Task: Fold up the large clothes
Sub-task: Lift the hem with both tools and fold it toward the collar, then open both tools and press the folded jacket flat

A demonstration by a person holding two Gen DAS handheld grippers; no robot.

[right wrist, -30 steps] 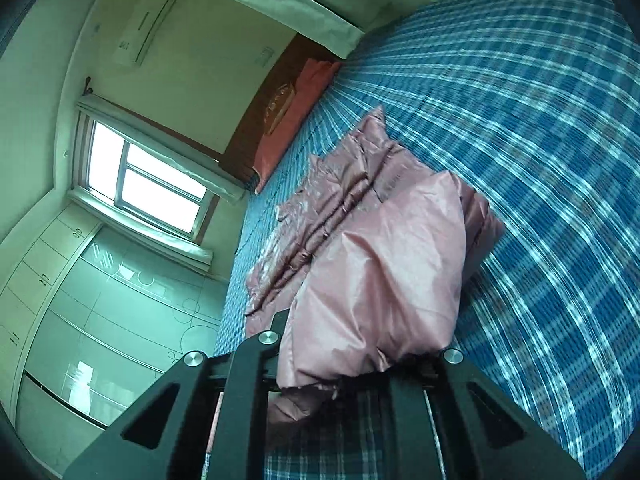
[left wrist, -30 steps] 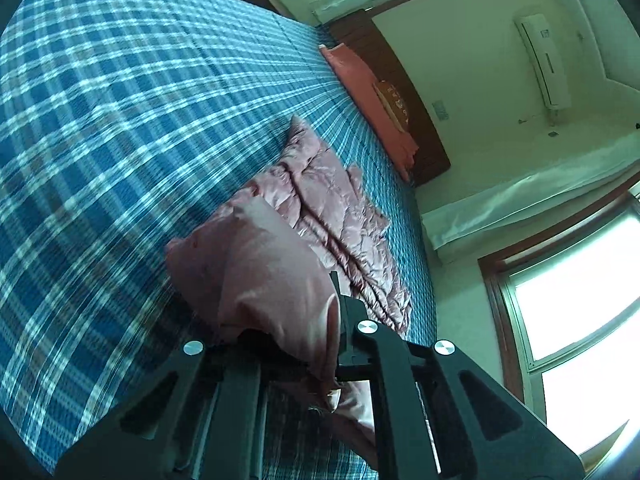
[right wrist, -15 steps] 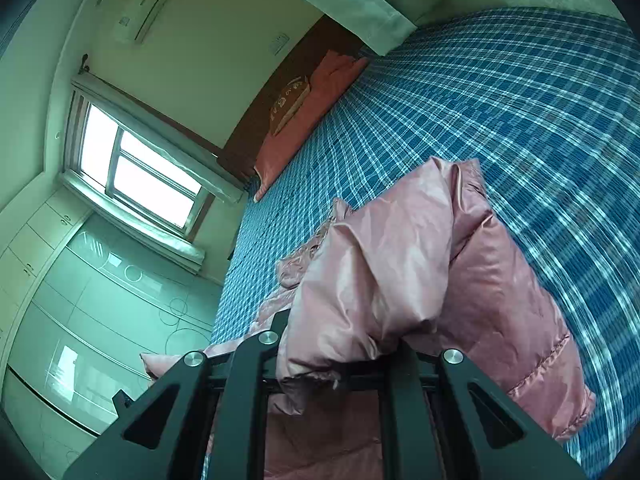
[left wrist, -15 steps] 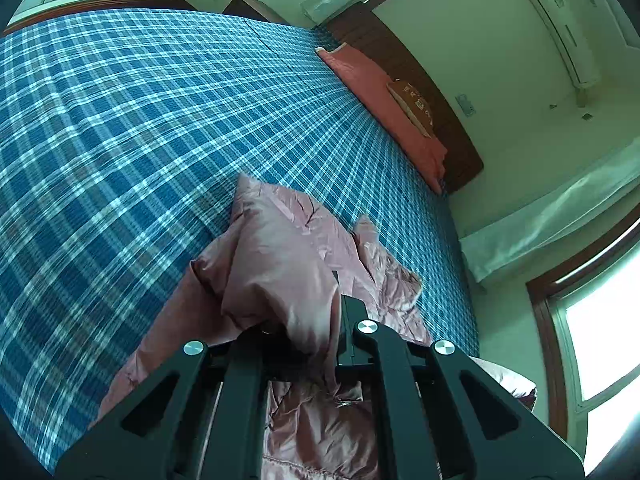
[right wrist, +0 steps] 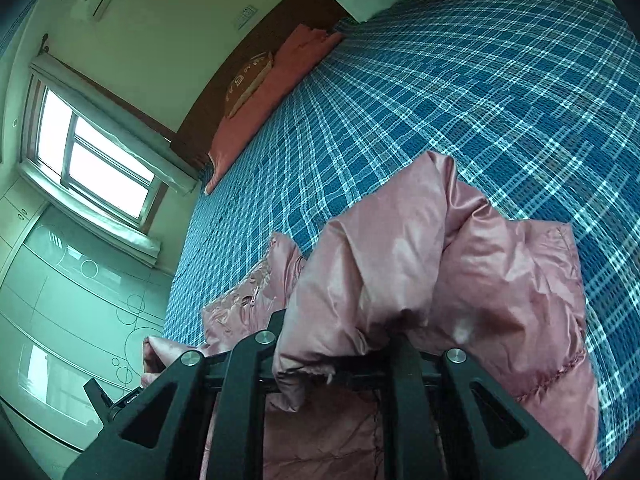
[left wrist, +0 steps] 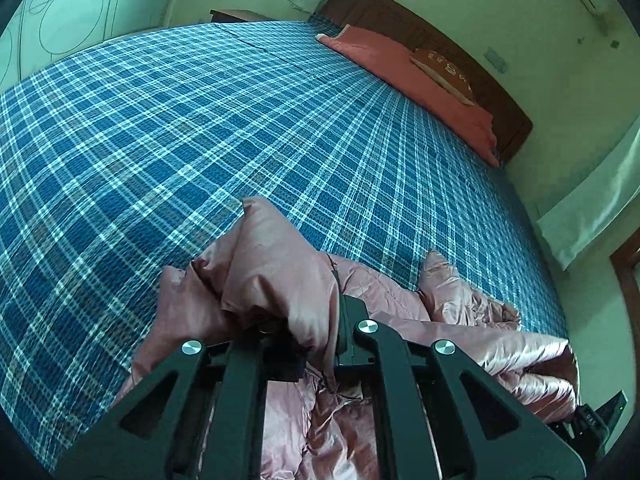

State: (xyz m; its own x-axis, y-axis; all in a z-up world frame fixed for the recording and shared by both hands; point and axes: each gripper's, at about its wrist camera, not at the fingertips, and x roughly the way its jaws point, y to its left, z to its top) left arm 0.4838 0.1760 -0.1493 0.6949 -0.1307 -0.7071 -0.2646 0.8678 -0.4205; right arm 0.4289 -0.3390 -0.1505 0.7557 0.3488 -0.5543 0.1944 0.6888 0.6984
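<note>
A pink padded jacket (left wrist: 472,344) lies on the blue plaid bed (left wrist: 200,128). My left gripper (left wrist: 304,320) is shut on a bunched edge of the jacket and holds it up above the rest of the garment. My right gripper (right wrist: 340,344) is shut on another bunched edge of the jacket (right wrist: 500,292), which drapes over its fingers and hides the tips. The right gripper shows at the left wrist view's lower right corner (left wrist: 600,420), and the left gripper shows at the right wrist view's lower left (right wrist: 116,400).
A red blanket with a pillow (left wrist: 424,76) lies by the dark wooden headboard (left wrist: 440,44) at the far end. A window (right wrist: 92,152) and pale wardrobe doors (right wrist: 60,300) stand beside the bed. Plaid bedspread (right wrist: 480,92) stretches beyond the jacket.
Both grippers have pulled the held jacket edges back toward me and lower. The jacket, stretched out far up the bed before, now lies bunched close under the grippers.
</note>
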